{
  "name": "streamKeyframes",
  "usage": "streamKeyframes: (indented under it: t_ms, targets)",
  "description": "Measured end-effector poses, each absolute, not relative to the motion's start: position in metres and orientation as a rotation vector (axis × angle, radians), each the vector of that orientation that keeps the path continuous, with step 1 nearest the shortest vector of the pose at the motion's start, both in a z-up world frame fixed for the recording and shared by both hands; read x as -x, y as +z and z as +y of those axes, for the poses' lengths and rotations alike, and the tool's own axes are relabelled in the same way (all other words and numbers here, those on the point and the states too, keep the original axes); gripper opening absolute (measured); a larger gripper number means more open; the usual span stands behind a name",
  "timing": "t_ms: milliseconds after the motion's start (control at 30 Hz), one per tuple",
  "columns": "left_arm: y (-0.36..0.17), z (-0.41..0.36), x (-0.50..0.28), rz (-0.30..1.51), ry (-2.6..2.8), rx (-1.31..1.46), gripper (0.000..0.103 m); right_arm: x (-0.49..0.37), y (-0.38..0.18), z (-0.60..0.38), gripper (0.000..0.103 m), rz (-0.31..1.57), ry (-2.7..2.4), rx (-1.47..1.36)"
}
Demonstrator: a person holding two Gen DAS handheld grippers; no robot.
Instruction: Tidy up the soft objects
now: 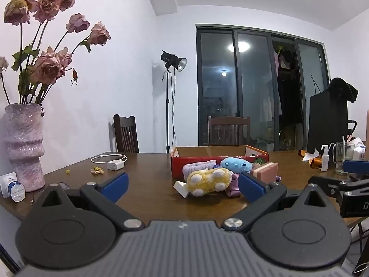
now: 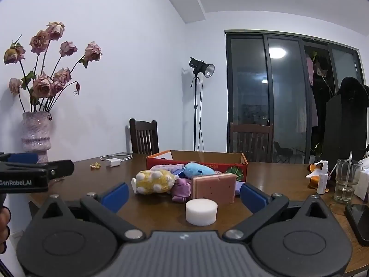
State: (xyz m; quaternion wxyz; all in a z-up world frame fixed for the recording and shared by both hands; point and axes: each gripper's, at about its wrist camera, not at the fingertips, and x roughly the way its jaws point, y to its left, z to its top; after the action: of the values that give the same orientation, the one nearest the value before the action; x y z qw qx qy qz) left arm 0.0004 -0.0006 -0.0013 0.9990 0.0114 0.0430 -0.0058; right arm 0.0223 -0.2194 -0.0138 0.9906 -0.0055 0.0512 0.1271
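A pile of soft things lies on the wooden table in front of a red cardboard box (image 1: 177, 165) (image 2: 239, 165). A yellow plush with white spots (image 1: 208, 181) (image 2: 154, 181), a blue plush (image 1: 236, 164) (image 2: 198, 169), a lilac headband (image 1: 198, 167), purple cloth (image 2: 182, 189), a pink sponge block (image 1: 265, 172) (image 2: 214, 188) and a white round sponge (image 2: 201, 211). My left gripper (image 1: 183, 185) is open and empty, just short of the yellow plush. My right gripper (image 2: 184, 194) is open and empty, with the white round sponge between its fingers.
A pink vase of dried roses (image 1: 23, 147) (image 2: 37, 136) stands at the table's left. A white charger with cable (image 1: 114, 164) (image 2: 113, 161) lies behind. A spray bottle (image 2: 322, 177), a glass (image 2: 347, 180) and a phone (image 2: 359, 221) are at the right. Chairs stand beyond the table.
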Motion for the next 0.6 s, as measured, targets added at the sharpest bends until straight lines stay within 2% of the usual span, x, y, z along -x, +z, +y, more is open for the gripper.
streamKeyframes:
  t_ms: [600]
  targets:
    - [-0.005, -0.001, -0.004, 0.107, 0.009, -0.023, 0.103, -0.030, -0.015, -0.221, 0.103, 0.137, 0.246, -0.011]
